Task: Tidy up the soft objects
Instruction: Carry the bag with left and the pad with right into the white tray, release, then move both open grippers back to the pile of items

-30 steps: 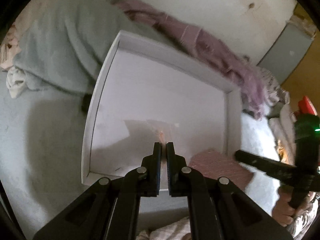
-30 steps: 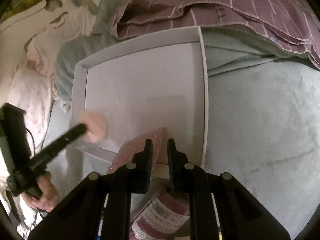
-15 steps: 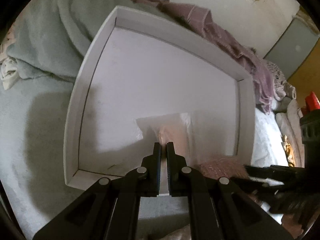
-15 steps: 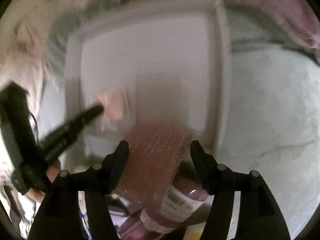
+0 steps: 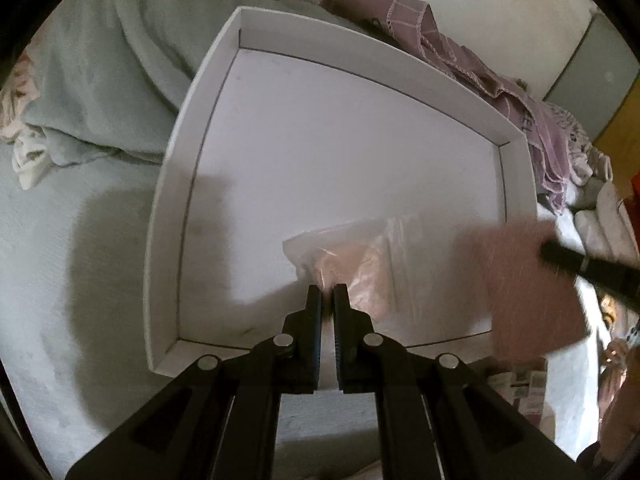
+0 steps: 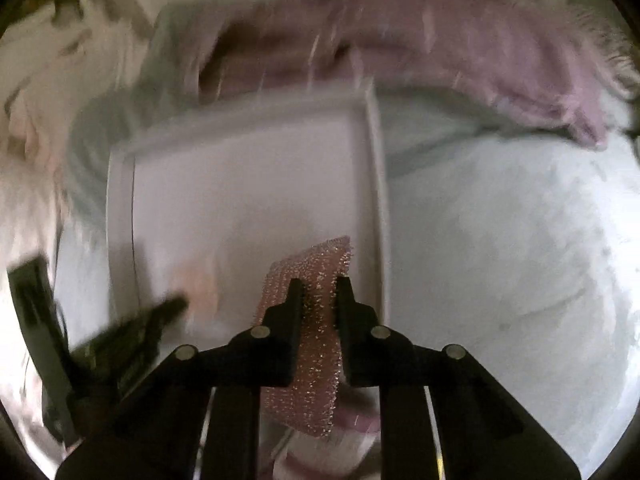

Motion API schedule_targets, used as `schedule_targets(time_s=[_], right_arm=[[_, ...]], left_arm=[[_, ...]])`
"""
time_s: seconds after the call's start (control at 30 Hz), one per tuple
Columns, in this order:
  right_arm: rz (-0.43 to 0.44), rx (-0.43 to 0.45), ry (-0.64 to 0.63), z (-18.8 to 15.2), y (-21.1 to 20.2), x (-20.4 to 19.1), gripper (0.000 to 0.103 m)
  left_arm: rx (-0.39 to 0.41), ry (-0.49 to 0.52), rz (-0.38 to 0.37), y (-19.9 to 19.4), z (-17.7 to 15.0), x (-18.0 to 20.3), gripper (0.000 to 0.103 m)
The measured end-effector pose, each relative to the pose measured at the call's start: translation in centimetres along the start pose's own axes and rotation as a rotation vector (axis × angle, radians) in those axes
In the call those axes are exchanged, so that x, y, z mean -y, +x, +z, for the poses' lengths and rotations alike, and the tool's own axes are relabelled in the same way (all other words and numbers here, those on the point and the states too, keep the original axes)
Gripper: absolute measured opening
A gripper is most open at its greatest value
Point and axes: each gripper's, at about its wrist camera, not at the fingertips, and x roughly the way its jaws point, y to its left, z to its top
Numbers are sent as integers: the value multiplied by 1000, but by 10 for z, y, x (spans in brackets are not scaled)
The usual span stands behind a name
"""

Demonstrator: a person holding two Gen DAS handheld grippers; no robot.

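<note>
A shallow white tray point(image 5: 516, 184) lies on a pale bed cover. My left gripper point(image 5: 327, 294) is shut on a clear plastic bag holding a pink soft pad point(image 5: 360, 264), low over the tray's near part. My right gripper point(image 6: 318, 290) is shut on a pink glittery scrub sponge point(image 6: 310, 360), held over the tray's near right corner point(image 6: 378, 200). In the left wrist view the sponge point(image 5: 528, 288) is a blurred pink patch at the right with the right gripper's finger point(image 5: 592, 268) across it. The left gripper point(image 6: 132, 328) shows blurred in the right wrist view.
A grey-green blanket point(image 5: 100, 80) is heaped left of the tray. A mauve checked cloth point(image 5: 480, 60) lies behind it, also in the right wrist view point(image 6: 400, 40). A label-wrapped bottle point(image 6: 352, 432) lies below the right gripper. Pale bed cover point(image 6: 520, 260) spreads to the right.
My right gripper opened, then closed on the pink sponge and lifted it over the tray corner. My left gripper moved farther over the tray with the bagged pad.
</note>
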Motion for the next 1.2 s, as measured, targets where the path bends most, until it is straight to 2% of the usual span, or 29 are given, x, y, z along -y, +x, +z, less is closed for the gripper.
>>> schedule_targets(time_s=[0.03,0.13,0.2,0.3,0.47,0.53,0.6,0.7,0.77,0.93,1.07,1.13,1.2], right_arm=[[38,39,-4,1,3,-1,18],[67,65,-52,-2,25,-9,18],[35,59,-96,-8,38,-12,20],[-73,80,-163,-22,40,-15,26],[-198,70,-254,-29,32,-25,33],[-213,86,-254,-32,24,-28,34],[-233,120,-229,-38,15,-30,44],[-234,162,-164,-43,-8,-26,52],[-204,159,-129,-46,-20,-23,55],[-36,122,-32,-58,-40,-9,69],[-90,108,-62,-78,-40,-17,70],[-131,118,-74,-84,-39,-22,73],[-131,95,-103,-85,-37,-27,73]], left_arm=[[0,6,-14,0,0,0,4],[-12,23,-95,4,-2,3,4],[-16,37,-126,6,-3,8,4],[-23,49,-136,10,-3,16,4],[-8,69,-103,11,-2,27,5],[6,74,-98,10,-2,31,5],[5,71,-103,10,-2,32,6],[-30,74,-126,16,-5,38,9],[-35,89,-96,18,-7,43,11],[-26,85,-4,12,-8,48,18],[-33,116,78,-1,-17,46,20],[-33,116,90,-9,-25,42,20],[11,89,88,-21,-34,38,20]])
